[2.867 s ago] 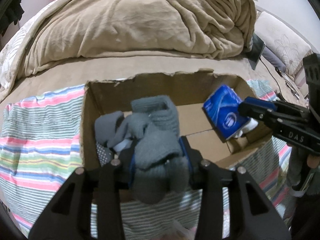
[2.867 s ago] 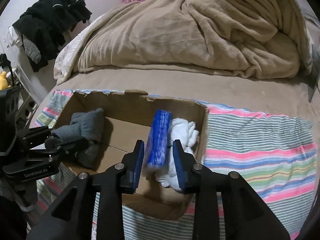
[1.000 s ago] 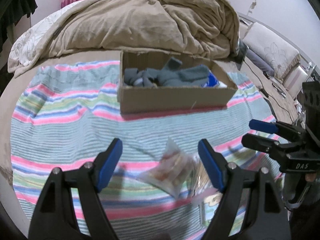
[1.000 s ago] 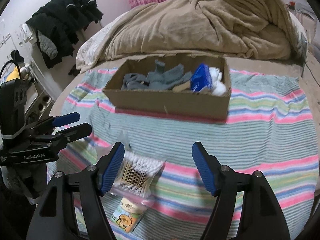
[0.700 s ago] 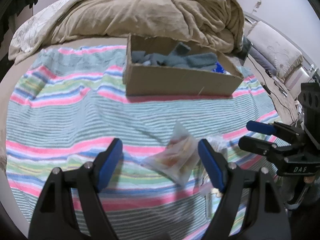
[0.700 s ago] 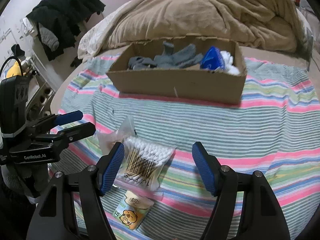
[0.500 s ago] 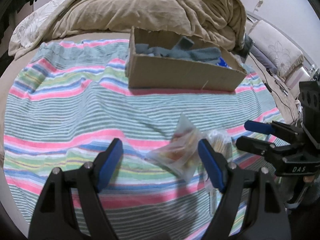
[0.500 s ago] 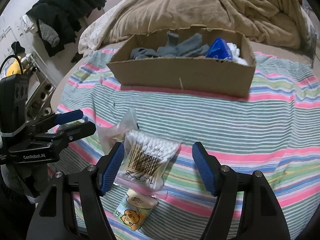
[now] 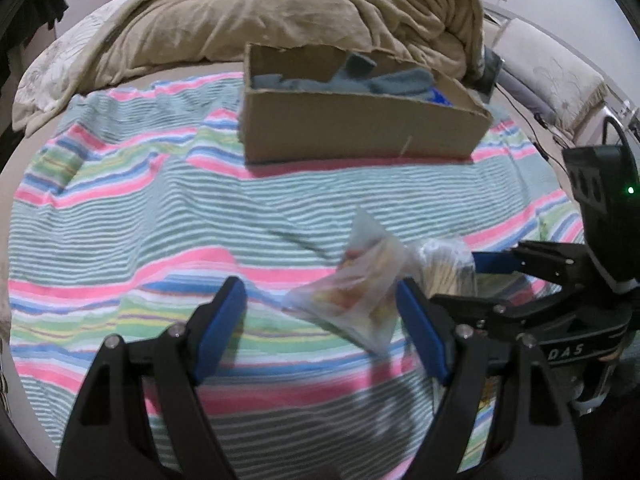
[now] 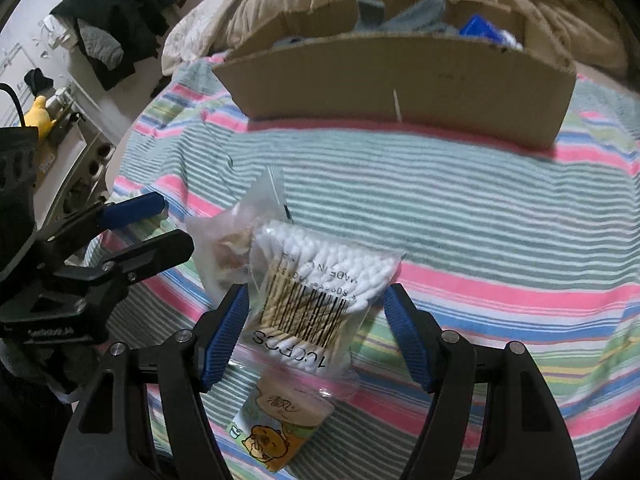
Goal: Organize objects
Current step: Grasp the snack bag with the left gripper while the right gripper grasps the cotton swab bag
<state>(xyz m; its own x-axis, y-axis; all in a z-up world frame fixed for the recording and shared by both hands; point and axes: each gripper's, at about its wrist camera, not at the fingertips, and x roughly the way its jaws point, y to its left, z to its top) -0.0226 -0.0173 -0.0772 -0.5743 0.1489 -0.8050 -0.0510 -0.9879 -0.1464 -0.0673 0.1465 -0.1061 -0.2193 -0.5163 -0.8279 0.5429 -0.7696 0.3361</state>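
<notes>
Both grippers, left (image 9: 320,308) and right (image 10: 316,312), have come away from the box (image 10: 400,80) and dropped toward the towel, jaws wide and empty; swabs (image 10: 320,280) lie between the right's pads, a clear bag (image 9: 360,292) inside the left's, so next pickups look imminent

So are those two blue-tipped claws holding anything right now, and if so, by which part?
Nothing is held. The right gripper stands open around the cotton swab bag; the left gripper stands open around the clear snack bag. Neither pinches its bag.
</notes>
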